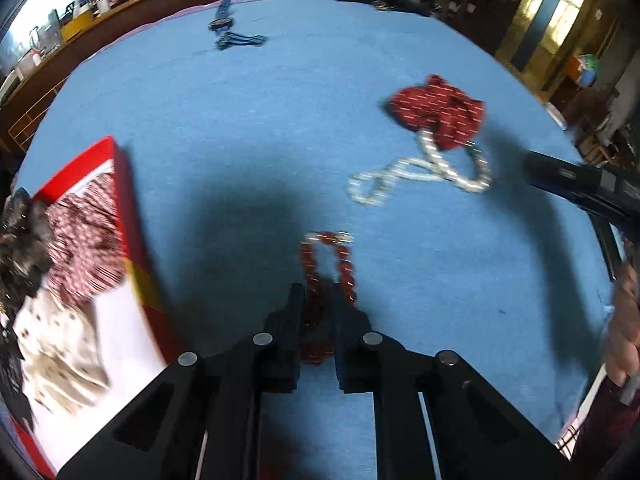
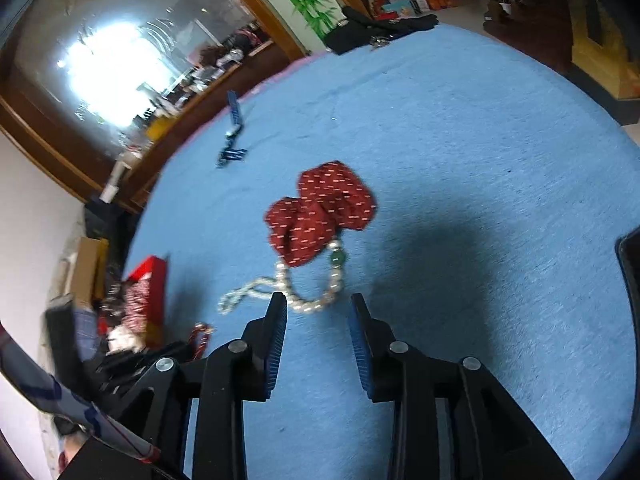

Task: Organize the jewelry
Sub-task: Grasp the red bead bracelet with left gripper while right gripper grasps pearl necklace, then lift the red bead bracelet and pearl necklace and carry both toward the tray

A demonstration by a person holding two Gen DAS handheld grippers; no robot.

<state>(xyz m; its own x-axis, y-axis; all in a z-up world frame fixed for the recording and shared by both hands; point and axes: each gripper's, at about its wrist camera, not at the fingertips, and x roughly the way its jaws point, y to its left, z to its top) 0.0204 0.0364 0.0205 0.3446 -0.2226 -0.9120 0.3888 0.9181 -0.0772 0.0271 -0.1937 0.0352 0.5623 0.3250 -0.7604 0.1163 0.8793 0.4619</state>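
My left gripper (image 1: 318,292) is shut on a red bead bracelet (image 1: 344,258), which hangs forward between the fingers above the blue cloth. The bracelet also shows small at the left of the right wrist view (image 2: 201,338). A red box (image 1: 132,216) with pouches inside sits to the left of it. A pearl necklace (image 1: 424,174) lies on the cloth, one end tucked under a dark red patterned pouch (image 1: 438,110). My right gripper (image 2: 318,300) is open and empty, just short of the pearl necklace (image 2: 316,300) and the red pouch (image 2: 320,212).
A blue watch (image 1: 224,12) and a dark blue hair clip (image 1: 240,41) lie at the far side of the round blue table (image 1: 240,128). A black bag (image 2: 376,26) sits at the far edge. The right gripper's body (image 1: 580,188) enters from the right.
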